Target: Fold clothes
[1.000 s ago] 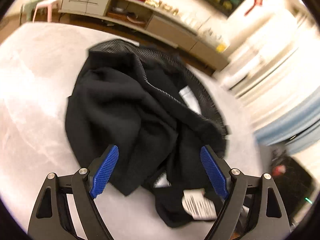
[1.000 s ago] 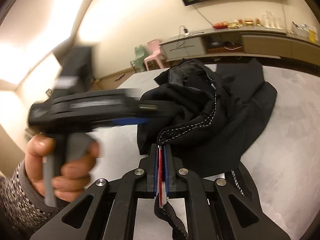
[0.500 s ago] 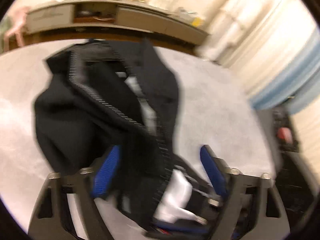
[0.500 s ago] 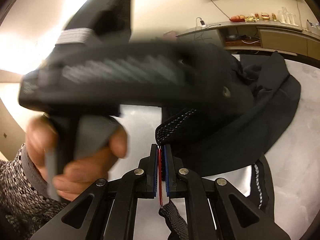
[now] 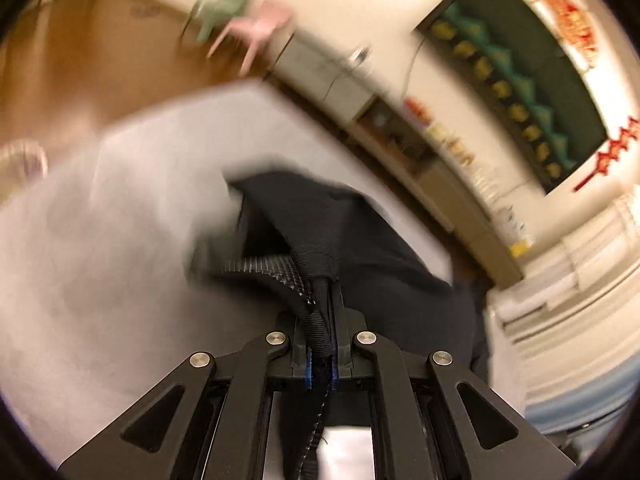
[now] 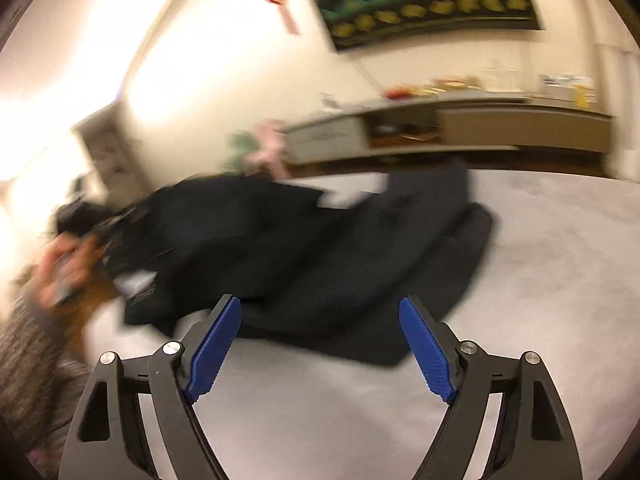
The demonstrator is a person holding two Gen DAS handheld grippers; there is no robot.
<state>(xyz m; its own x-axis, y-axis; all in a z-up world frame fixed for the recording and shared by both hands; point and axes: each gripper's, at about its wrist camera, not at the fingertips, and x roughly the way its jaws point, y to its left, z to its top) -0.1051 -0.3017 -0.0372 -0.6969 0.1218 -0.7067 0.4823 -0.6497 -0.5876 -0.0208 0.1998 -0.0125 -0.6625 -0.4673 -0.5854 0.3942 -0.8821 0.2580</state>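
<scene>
A black garment (image 6: 328, 248) lies stretched across the grey table (image 6: 540, 280). In the left wrist view my left gripper (image 5: 321, 320) is shut on the black garment's (image 5: 352, 240) ribbed waistband edge, which bunches between the blue pads. A white label hangs below the pads. In the right wrist view my right gripper (image 6: 320, 344) is opening, its blue pads wide apart with nothing between them, just short of the garment's near edge. At the far left of that view a blurred hand (image 6: 64, 268) holds the other gripper at the garment's end.
A long low cabinet (image 6: 440, 128) with small items runs along the back wall. Pink and green chairs (image 5: 248, 16) stand on the wooden floor (image 5: 80, 60) past the table's (image 5: 100, 260) left edge. White curtains (image 5: 580, 288) hang at the right.
My left gripper closed on the garment's waistband and swung far to the left, pulling the cloth out. My right gripper let go of the edge that it pinched and opened wide.
</scene>
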